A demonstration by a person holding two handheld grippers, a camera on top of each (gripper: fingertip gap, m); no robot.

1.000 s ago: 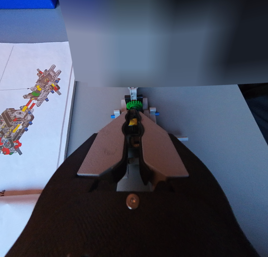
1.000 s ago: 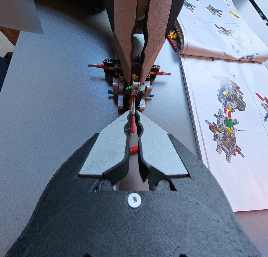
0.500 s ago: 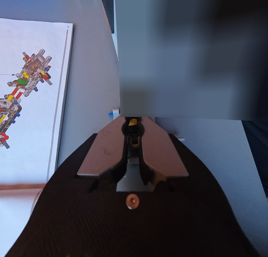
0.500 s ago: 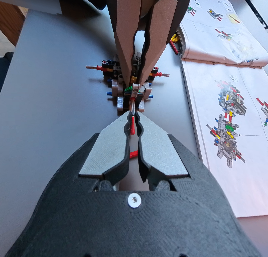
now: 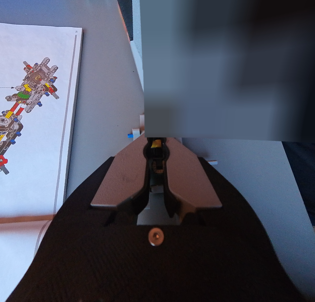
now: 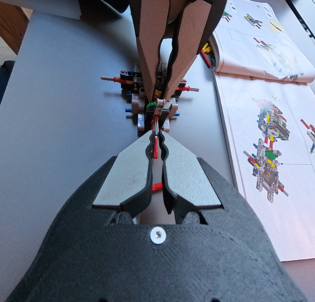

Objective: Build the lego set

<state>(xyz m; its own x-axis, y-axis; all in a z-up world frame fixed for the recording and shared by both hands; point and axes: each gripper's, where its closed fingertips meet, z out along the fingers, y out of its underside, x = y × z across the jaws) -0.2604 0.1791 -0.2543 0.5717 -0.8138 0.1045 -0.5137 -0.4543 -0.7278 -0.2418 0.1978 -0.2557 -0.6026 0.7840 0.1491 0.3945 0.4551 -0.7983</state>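
- The right claw [image 6: 157, 134] is pinching a thin grey axle [image 6: 156, 125] at its very tips; a red piece [image 6: 155, 149] is lying between the fingers just behind the pinch, though whether it belongs to that axle is unclear.
- The axle is running from the tips at 12 o'clock into a small brick assembly [image 6: 153, 109] sitting on the grey table [image 6: 68, 89], ending at a red bush [image 6: 155, 117] under a green gear [image 6: 151, 105].
- The left claw [image 6: 157, 98] is reaching in from 12 o'clock in the right wrist view, its tan fingers [image 6: 148, 55] nearly closed and gripping the assembly around a yellow part [image 5: 156, 143].
- Judgement: the axle is best kept in line with its hole, so pushing or pulling wants to go straight along the 6-to-12 line, with no sideways tilt.
- Judgement: the left claw should be bracing firmly, since the assembly looks light and could slide on the table.
- Judgement: so thin a pinch may slip; a slow, steady force is safer.
- An open instruction booklet [image 6: 272, 140] is lying at 3 o'clock, near the build but apart from it.
- A second red piece [image 6: 157, 186] is showing under the right claw, farther back.
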